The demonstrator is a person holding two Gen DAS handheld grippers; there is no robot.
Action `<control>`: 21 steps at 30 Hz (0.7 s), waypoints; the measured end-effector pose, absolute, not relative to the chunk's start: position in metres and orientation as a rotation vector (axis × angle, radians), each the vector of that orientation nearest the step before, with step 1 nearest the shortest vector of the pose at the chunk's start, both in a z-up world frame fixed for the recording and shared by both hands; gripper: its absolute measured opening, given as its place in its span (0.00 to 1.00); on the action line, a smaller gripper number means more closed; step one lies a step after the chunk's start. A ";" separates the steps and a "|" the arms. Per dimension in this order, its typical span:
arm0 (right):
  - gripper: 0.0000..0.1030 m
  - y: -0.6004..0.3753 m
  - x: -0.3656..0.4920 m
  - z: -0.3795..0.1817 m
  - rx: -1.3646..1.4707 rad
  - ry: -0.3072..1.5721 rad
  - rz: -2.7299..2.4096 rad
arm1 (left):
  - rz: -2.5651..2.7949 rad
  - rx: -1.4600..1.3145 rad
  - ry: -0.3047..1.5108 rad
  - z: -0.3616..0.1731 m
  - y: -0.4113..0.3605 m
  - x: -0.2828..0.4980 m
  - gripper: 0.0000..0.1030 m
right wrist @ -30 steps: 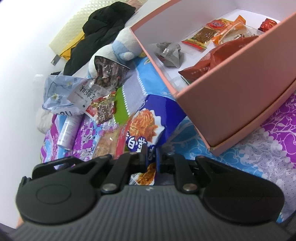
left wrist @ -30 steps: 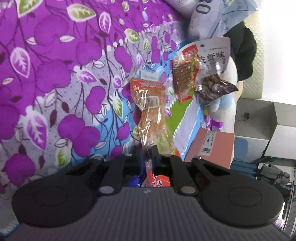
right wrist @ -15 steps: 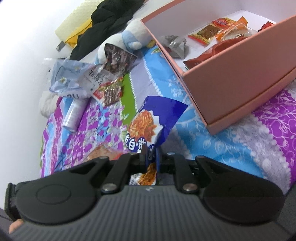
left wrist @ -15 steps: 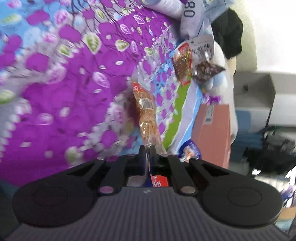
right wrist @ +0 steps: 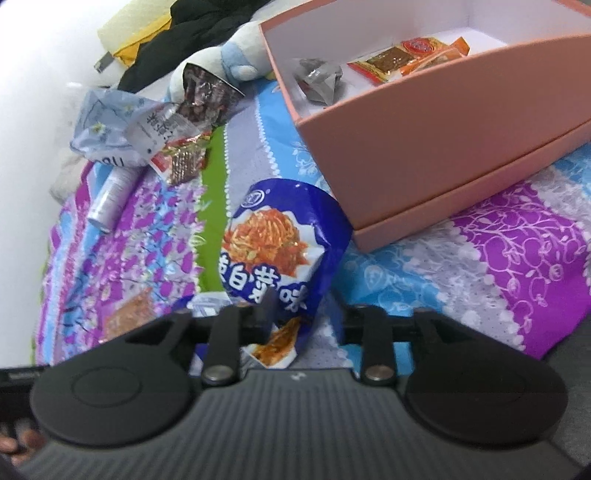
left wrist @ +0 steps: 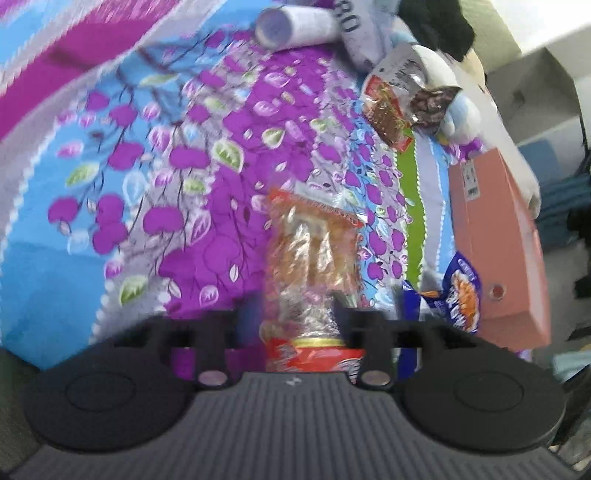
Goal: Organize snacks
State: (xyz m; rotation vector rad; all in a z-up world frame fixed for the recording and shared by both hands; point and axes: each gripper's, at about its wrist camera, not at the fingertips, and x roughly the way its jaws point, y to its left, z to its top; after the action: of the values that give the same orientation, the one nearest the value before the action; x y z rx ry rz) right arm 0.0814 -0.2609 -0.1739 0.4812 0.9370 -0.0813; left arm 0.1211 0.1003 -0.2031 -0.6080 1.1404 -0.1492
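My left gripper (left wrist: 295, 317) stands open, its jaws wide apart around a clear orange snack packet (left wrist: 314, 254) lying on the purple floral bedspread. My right gripper (right wrist: 301, 314) is open too, with a blue snack bag (right wrist: 280, 251) between its spread fingers, resting on the bed. The blue bag also shows at the right of the left wrist view (left wrist: 461, 291). A pink box (right wrist: 424, 133) holds several snack packets (right wrist: 391, 59). It stands right of the blue bag and shows edge-on in the left wrist view (left wrist: 495, 251).
More snack packets (right wrist: 184, 158) lie at the far end of the bed by a plush toy (right wrist: 236, 55), a white cylinder (right wrist: 110, 199), a crumpled blue-white bag (right wrist: 103, 129) and black clothing (right wrist: 207, 26). Grey boxes (left wrist: 535, 85) stand beyond the bed.
Both grippers have opened and let go of their packets, which now lie on the bed. The left gripper has pulled back and swung, showing more of the bedspread.
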 end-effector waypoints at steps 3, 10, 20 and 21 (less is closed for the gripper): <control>0.71 -0.255 0.077 -0.172 0.478 0.904 -0.077 | -0.124 -0.512 1.093 -0.192 0.091 0.120 0.86; 0.79 -0.235 0.086 -0.179 0.439 0.833 -0.070 | -0.093 -0.379 1.054 -0.187 0.058 0.139 0.93; 0.79 -0.209 0.109 -0.199 0.268 0.817 -0.040 | -0.048 -0.254 1.073 -0.204 0.026 0.155 0.97; 0.80 -0.207 0.110 -0.201 0.253 0.818 -0.030 | -0.047 -0.238 1.073 -0.206 0.022 0.157 0.97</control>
State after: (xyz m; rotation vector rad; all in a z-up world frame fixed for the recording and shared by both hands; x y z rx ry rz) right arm 0.1100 -0.2069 -0.2012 0.2535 0.8182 -0.0298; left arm 0.1568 0.0224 -0.2056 -0.2376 1.0727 -0.0473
